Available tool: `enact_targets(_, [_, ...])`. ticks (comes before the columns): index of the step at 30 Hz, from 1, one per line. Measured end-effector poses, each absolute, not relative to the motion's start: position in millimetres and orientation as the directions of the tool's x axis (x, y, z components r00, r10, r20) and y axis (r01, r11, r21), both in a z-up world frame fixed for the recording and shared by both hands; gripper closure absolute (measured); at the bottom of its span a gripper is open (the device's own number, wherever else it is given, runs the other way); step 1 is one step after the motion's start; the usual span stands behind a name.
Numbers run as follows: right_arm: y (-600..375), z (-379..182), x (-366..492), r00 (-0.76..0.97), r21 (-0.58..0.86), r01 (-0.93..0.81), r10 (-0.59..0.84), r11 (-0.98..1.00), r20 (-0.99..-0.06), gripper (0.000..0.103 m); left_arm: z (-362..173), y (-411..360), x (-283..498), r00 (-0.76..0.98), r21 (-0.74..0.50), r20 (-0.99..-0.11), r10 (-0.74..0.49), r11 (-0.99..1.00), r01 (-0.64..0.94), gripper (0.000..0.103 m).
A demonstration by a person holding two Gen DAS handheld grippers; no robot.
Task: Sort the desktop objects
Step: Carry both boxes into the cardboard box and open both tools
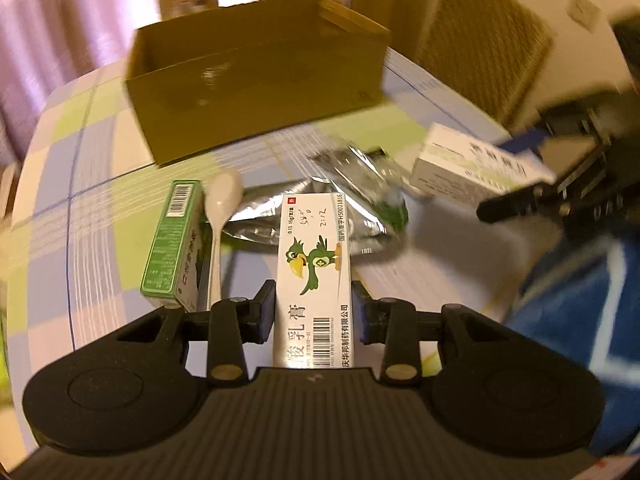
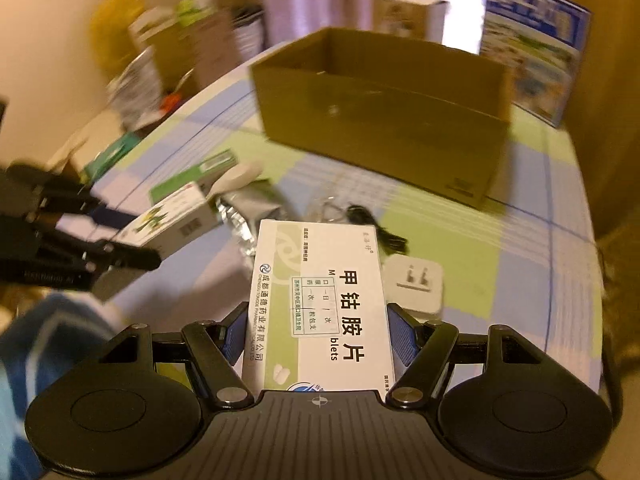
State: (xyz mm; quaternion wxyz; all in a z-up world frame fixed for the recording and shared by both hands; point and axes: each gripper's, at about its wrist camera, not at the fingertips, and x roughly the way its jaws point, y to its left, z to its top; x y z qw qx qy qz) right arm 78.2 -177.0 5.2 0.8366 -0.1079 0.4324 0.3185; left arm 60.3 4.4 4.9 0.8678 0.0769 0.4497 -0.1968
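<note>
My left gripper (image 1: 314, 314) is shut on a narrow white ointment box with a green bird (image 1: 314, 264), held above the table. The same box (image 2: 176, 220) shows at the left of the right wrist view, in the left gripper (image 2: 132, 240). My right gripper (image 2: 316, 330) is shut on a wide white and green tablet box (image 2: 320, 300), also lifted; in the left wrist view that box (image 1: 476, 168) hangs at the right in the right gripper (image 1: 516, 172). An open cardboard box (image 1: 256, 76) (image 2: 384, 120) stands at the far side of the checked tablecloth.
On the cloth lie a green carton (image 1: 172, 244), a white spoon (image 1: 224, 204), silver foil pouches (image 1: 352, 196), a white plug adapter (image 2: 416, 284) and a dark cable (image 2: 372, 224). Boxes and clutter stand beyond the table's left edge (image 2: 140, 76). A wicker chair back (image 1: 480, 48) stands behind.
</note>
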Motion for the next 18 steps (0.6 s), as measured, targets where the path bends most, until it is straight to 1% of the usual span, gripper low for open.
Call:
enact_targets(9, [-190,10,71,0.531,0.119,-0.492,0.405,0.862,-0.745,0.035,17,8,52,0.596,-0.113,-0.775,-0.212,0.973,0.199,0.070])
enact_targets(13, [-195,10,69,0.564,0.122,-0.456,0.392,0.882,-0.727,0.035,18,7,51,0.606,-0.132,-0.771,-0.197,0.980,0.152,0.070])
enact_targets(18, [-200,10,69,0.584,0.124,-0.426,0.376,0.896,-0.719,0.035,15,1,52,0.609,-0.144,-0.768,-0.197,0.980,0.135,0.070])
